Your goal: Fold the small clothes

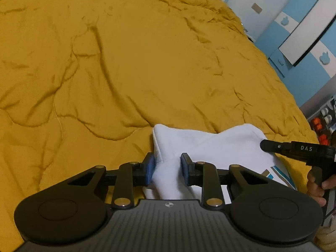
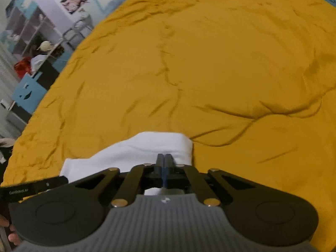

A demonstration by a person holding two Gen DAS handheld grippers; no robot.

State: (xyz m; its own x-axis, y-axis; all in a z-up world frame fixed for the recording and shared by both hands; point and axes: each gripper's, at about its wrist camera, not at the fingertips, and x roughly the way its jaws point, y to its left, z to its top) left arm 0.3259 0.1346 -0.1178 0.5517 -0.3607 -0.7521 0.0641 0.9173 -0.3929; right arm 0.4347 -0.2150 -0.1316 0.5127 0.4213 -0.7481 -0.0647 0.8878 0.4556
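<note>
A small white garment (image 1: pixel 220 147) with a blue and tan print at its right edge lies partly folded on a mustard-yellow bedspread (image 1: pixel 147 63). My left gripper (image 1: pixel 167 163) has its blue pads closed on a bunched fold at the garment's left side. In the right wrist view the garment (image 2: pixel 147 147) sits just ahead of my right gripper (image 2: pixel 164 157), whose fingers are pressed together over it. I cannot tell whether any fabric is caught between them. Seen from the left wrist, the right gripper (image 1: pixel 263 145) touches the garment's upper right part with its tip.
The wrinkled bedspread (image 2: pixel 231 63) stretches far ahead in both views. Blue and white cabinets (image 1: pixel 294 42) stand past the bed's right edge. Cluttered shelves (image 2: pixel 31 31) stand past its left edge. A person's hand (image 1: pixel 317 187) holds the right gripper's handle.
</note>
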